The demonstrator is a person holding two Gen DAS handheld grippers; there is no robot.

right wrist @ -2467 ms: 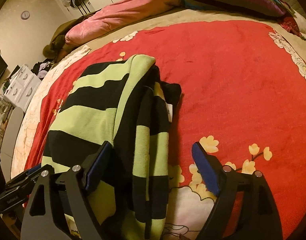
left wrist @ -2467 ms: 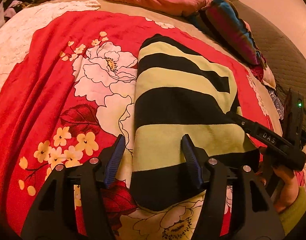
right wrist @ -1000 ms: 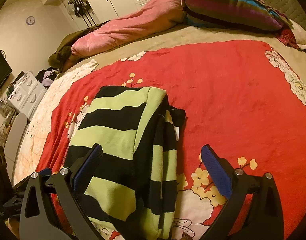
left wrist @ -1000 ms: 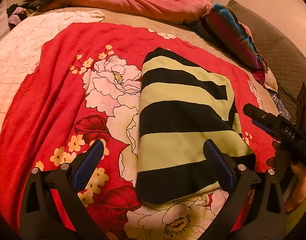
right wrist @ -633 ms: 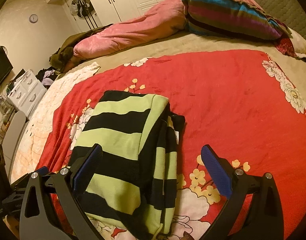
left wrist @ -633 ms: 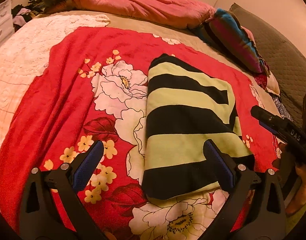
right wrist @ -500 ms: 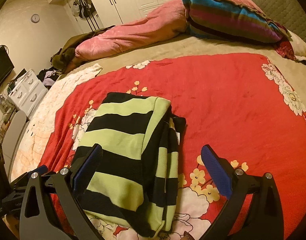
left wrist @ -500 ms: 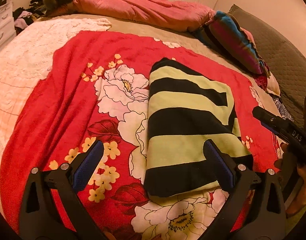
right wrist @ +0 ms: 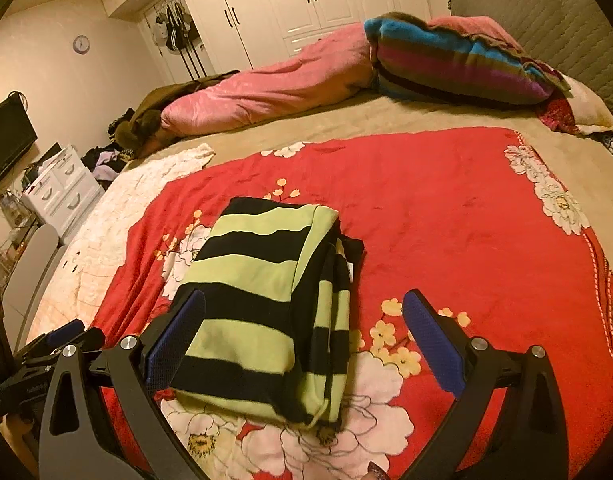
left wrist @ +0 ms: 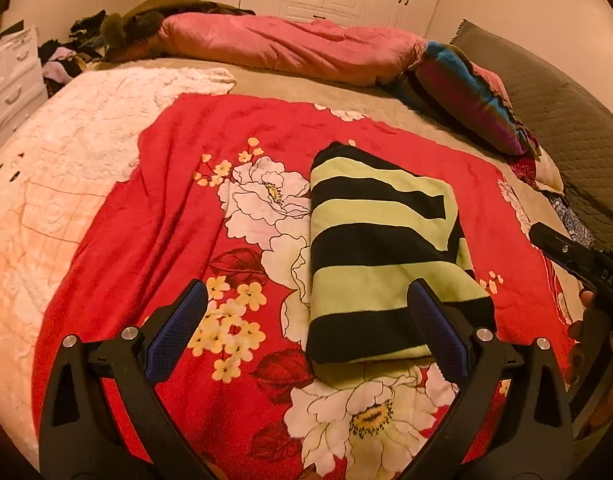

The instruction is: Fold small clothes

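Both grippers' jaws gape empty; folded striped garment (right wrist: 266, 312) apparently hides its sleeves.

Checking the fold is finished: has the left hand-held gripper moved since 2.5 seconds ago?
Yes. The left hand-held gripper opened and backed away from the striped top, which stays put on the red blanket.

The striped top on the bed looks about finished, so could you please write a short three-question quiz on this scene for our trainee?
1. True or false: the left tongs are shut on the striped top.
2. What does the striped top lie on? A) bare floor B) red flowered blanket C) white dresser
3. Fill in: the right tongs are ____ and hold nothing.

Key:
1. False; both pairs of tongs are open and above the top.
2. B
3. open
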